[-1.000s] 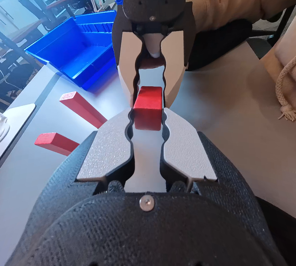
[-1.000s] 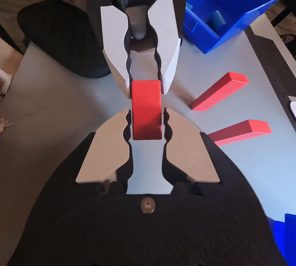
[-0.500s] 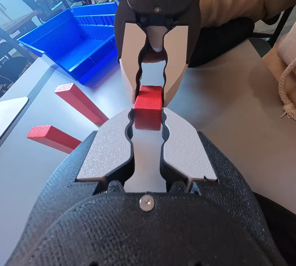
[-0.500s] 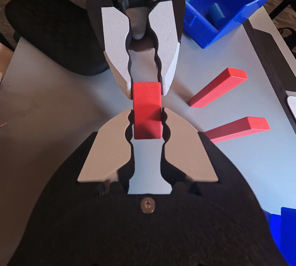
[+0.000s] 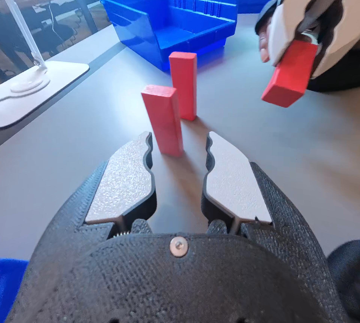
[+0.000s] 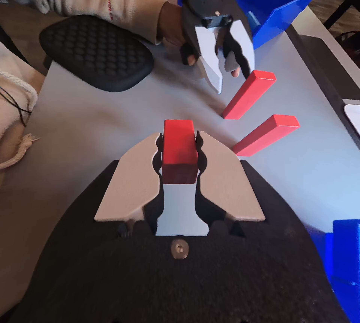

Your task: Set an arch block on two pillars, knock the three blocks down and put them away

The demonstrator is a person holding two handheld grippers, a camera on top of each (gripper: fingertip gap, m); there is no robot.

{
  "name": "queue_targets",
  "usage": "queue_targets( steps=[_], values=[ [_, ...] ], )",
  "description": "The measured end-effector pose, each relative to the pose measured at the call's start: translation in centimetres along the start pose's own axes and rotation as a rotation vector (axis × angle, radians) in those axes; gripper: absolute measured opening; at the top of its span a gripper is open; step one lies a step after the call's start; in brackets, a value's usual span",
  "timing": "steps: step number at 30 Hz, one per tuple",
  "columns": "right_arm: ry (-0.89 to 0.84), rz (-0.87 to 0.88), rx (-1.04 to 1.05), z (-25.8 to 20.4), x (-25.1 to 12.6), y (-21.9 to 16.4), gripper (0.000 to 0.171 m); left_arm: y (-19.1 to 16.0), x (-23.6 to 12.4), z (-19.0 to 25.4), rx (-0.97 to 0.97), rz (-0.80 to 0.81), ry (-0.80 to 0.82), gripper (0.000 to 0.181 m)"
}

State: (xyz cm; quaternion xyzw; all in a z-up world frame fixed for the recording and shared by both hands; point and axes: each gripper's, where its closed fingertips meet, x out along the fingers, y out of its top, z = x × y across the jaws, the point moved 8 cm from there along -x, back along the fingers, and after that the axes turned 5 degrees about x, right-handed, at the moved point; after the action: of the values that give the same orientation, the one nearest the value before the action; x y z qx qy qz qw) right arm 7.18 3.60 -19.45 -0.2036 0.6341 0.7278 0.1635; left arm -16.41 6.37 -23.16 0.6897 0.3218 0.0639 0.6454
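standing two red pillars (image 5: 175, 105), one red block (image 6: 179, 150) held by right gripper (image 6: 178, 135)

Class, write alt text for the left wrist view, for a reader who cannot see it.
Two red pillar blocks, the near pillar and the far pillar, stand upright on a grey table ahead of the open left gripper. At upper right the right gripper holds a red block in the air; a blue bin sits behind.

Bare table (image 5: 272, 148) right of two upright pillars (image 5: 183, 86); blue bin (image 5: 136, 27) behind
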Motion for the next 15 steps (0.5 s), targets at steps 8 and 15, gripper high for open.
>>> queue_targets(
  steps=[8, 15],
  values=[
    [0.081, 0.037, 0.07, -0.2, -0.4, -0.7, 0.032, 0.0, 2.3, -2.4, 0.029, -0.028, -0.167, 0.052],
    [0.101, 0.045, 0.104, 0.1, -0.2, -0.9, 0.032, -0.1, 2.7, -3.1, 0.034, -0.036, -0.233, 0.045]
  ],
)
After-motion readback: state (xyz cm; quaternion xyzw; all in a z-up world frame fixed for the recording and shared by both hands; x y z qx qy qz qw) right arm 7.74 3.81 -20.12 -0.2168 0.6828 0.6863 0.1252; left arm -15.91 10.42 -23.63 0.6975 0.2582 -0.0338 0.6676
